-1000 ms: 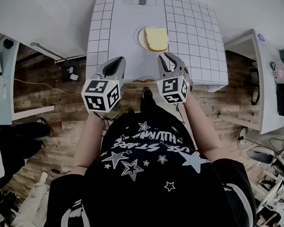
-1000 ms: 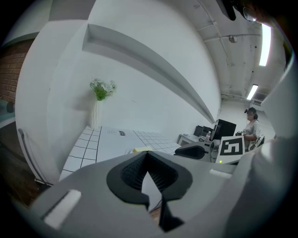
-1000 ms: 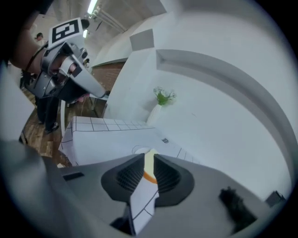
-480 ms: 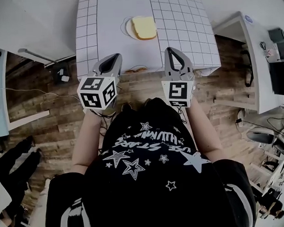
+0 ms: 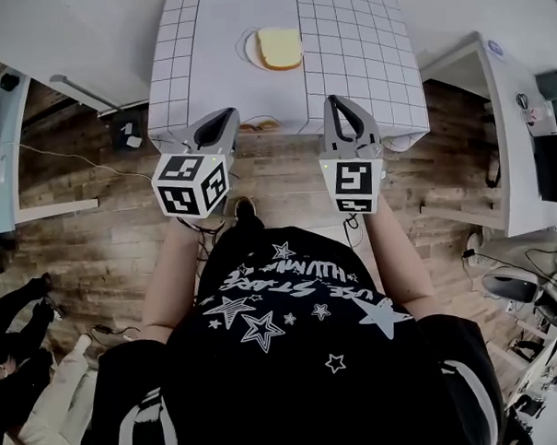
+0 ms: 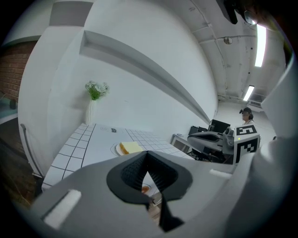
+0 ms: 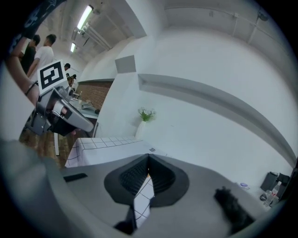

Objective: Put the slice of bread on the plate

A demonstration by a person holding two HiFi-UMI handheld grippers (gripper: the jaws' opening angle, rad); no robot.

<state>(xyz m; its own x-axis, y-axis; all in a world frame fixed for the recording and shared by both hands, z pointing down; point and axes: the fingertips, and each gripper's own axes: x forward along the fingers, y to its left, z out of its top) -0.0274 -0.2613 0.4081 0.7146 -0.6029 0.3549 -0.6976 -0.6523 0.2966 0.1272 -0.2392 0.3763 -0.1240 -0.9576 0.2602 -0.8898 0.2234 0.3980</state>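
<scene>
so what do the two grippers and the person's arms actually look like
Both the left gripper and the right gripper are light grey moulded shells tapering to two fingers lined with black ribbed pads. Each carries a white cube printed with black square markers at the hand end. The person wears a black T-shirt with white stars and white-striped short sleeves.

Bread (image 5: 279, 47) pale yellow, plate (image 5: 250, 52) white. Table (image 5: 217, 77) white, black grid. Floor (image 5: 95, 253) brown planks. Shirt (image 5: 294, 373) black, white stars.
</scene>
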